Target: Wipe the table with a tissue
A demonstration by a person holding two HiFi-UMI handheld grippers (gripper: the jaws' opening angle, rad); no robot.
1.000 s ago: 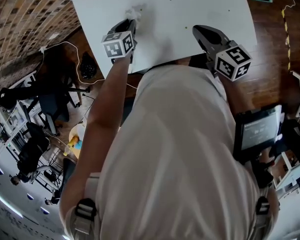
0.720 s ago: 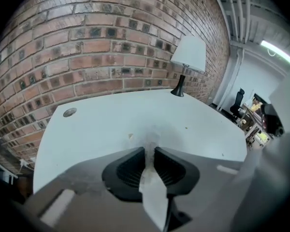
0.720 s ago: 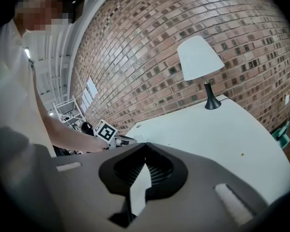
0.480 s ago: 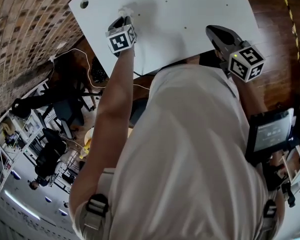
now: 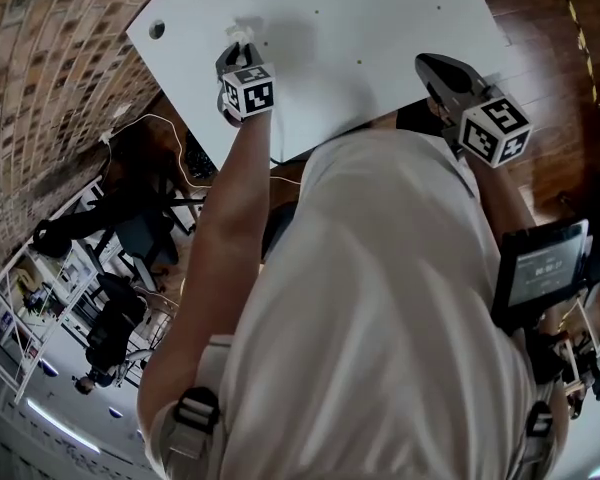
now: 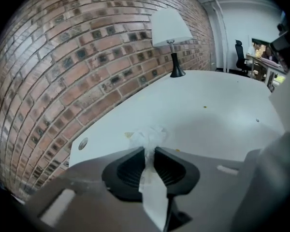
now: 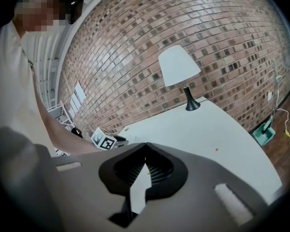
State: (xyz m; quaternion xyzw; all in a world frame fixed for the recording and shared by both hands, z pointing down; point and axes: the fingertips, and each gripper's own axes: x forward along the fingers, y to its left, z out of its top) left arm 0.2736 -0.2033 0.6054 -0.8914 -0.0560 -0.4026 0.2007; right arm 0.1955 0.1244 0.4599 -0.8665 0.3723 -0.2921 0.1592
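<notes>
A crumpled white tissue (image 6: 149, 138) is pinched between the black pads of my left gripper (image 6: 149, 151), which is shut on it. In the head view the tissue (image 5: 244, 30) touches the white table (image 5: 380, 18) near its left end, under the left gripper (image 5: 236, 56). My right gripper (image 5: 432, 66) hovers over the table's near edge at the right. Its jaw tips meet in the right gripper view (image 7: 145, 146) with nothing between them. Small yellow crumbs (image 6: 205, 107) dot the tabletop.
A white-shaded lamp (image 6: 170, 28) stands at the far end of the table by the brick wall (image 6: 63, 57). A round cable hole (image 5: 157, 30) sits near the table's left corner. A teal dustpan (image 7: 263, 128) and cables lie on the wooden floor. A small screen (image 5: 543, 265) hangs at the person's right side.
The left gripper has slid the tissue a short way along the table near the cable hole, and its marker cube has rolled. The right gripper has drifted right along the near edge.
</notes>
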